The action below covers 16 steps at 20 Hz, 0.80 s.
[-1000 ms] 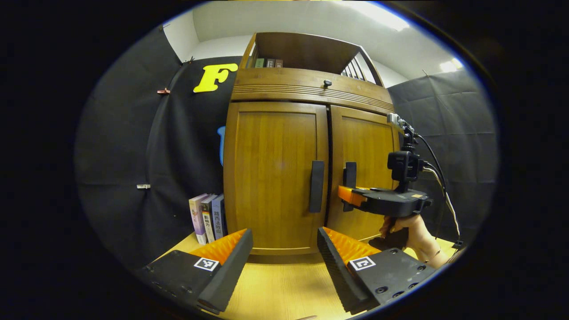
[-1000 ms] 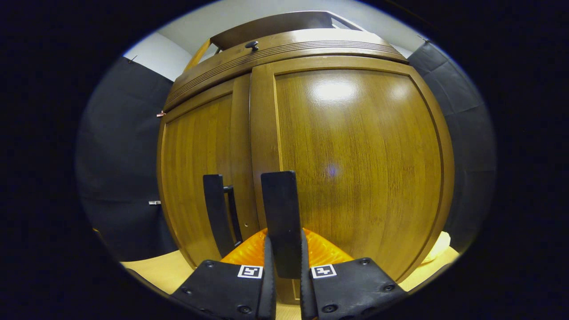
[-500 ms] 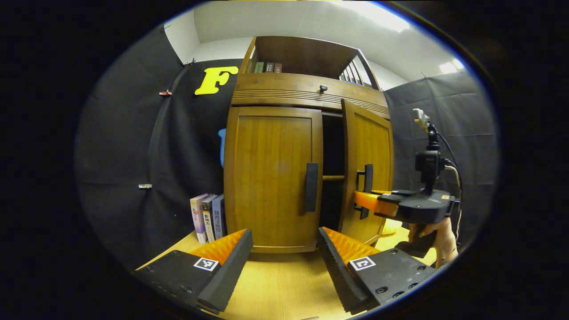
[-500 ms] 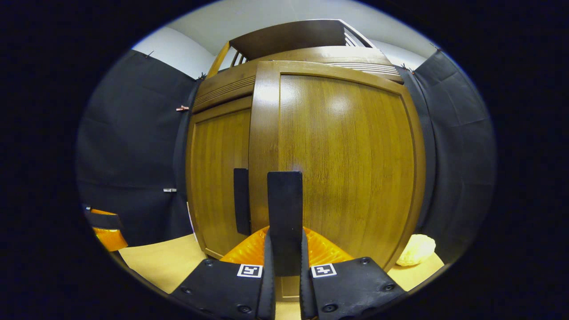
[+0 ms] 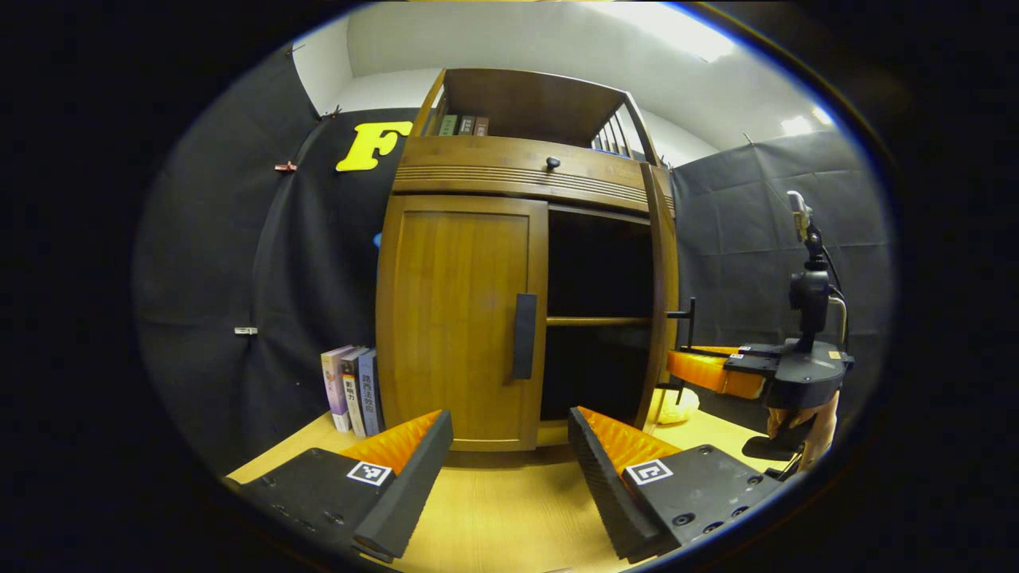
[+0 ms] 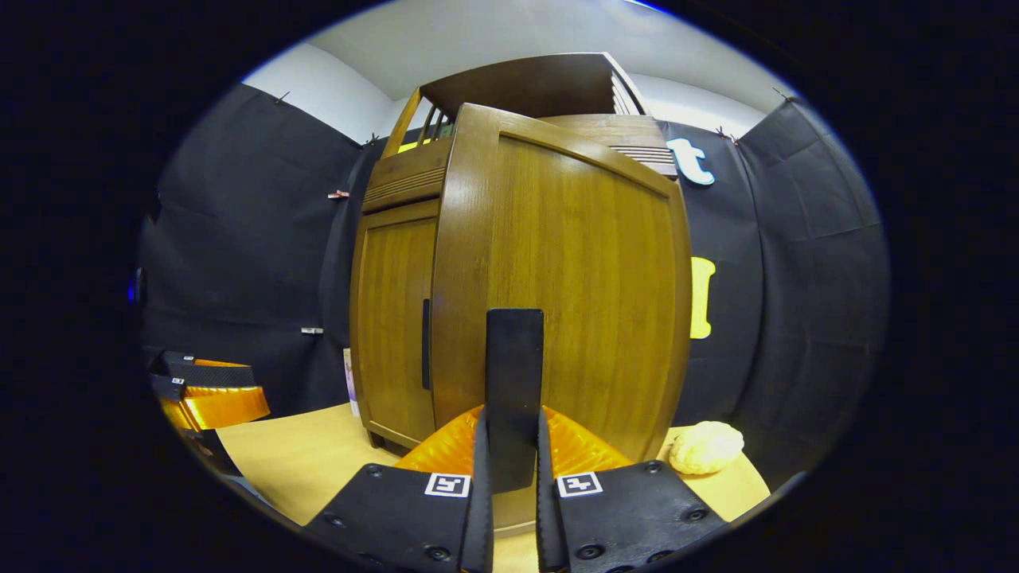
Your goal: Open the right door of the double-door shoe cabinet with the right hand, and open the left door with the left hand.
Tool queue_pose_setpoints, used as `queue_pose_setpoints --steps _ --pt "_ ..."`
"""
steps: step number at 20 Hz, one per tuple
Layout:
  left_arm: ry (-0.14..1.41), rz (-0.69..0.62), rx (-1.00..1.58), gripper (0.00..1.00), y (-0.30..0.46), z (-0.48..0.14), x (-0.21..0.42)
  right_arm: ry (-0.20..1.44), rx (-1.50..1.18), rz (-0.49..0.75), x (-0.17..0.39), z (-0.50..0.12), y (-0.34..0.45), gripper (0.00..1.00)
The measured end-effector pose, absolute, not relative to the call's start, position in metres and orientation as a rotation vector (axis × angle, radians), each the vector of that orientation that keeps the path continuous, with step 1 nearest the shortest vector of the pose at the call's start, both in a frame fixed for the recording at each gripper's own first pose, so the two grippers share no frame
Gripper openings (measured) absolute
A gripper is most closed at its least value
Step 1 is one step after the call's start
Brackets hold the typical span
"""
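Observation:
The wooden shoe cabinet (image 5: 517,171) stands on the table. Its left door (image 5: 458,318) is closed, with a dark vertical handle (image 5: 525,336). My left gripper (image 5: 509,469) hangs open in front of that door, well short of the handle, with nothing between its fingers. The right door (image 5: 661,294) is swung out and shows edge-on, baring a dark interior with one shelf. In the right gripper view that door (image 6: 573,286) stands close ahead, and my right gripper (image 6: 510,446) is shut on the right door handle (image 6: 514,374). A hand (image 5: 796,422) holds the right gripper (image 5: 686,372).
Three books (image 5: 350,390) stand against the cabinet's left side. A pale lumpy object (image 6: 706,447) lies on the wooden table (image 5: 493,517) by the open door. More books (image 5: 462,125) sit on the top shelf above a drawer knob (image 5: 552,162).
The right door has swung from closed to wide open, pulled by my right gripper, which moved right and outward. My left gripper stayed open and drifted slightly.

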<state>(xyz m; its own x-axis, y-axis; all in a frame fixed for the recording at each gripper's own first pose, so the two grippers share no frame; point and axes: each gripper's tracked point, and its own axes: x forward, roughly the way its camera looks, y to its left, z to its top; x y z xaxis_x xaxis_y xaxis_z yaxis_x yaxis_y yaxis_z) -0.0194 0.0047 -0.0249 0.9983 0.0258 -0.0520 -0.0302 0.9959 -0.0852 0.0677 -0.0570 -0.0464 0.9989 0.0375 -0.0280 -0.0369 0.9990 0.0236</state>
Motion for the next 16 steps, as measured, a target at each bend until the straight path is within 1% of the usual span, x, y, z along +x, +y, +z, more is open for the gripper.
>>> queue_pose_setpoints --steps 7,8,9,10,11,12,16 --pt "0.039 -0.036 -0.068 0.91 -0.024 -0.018 -0.012 0.029 0.027 0.002 0.039 -0.043 -0.085 0.25" --pt "0.039 -0.044 -0.065 0.91 -0.027 -0.018 -0.011 0.03 0.022 -0.005 0.035 -0.043 -0.09 0.21" --pt "0.038 -0.051 -0.064 0.91 -0.03 -0.018 -0.01 0.031 0.019 -0.013 0.031 -0.042 -0.094 0.24" --pt "0.036 -0.056 -0.064 0.9 -0.032 -0.018 -0.009 0.035 0.017 -0.023 0.027 -0.042 -0.099 0.24" --pt "0.03 -0.058 -0.065 0.9 -0.034 -0.018 -0.007 0.036 0.016 -0.033 0.024 -0.042 -0.103 0.21" --pt "0.028 -0.059 -0.066 0.9 -0.035 -0.018 -0.004 0.036 0.013 -0.043 0.02 -0.041 -0.108 0.24" --pt "0.04 -0.059 -0.071 0.9 -0.037 -0.021 0.003 0.038 -0.034 -0.086 0.011 -0.04 -0.127 0.24"
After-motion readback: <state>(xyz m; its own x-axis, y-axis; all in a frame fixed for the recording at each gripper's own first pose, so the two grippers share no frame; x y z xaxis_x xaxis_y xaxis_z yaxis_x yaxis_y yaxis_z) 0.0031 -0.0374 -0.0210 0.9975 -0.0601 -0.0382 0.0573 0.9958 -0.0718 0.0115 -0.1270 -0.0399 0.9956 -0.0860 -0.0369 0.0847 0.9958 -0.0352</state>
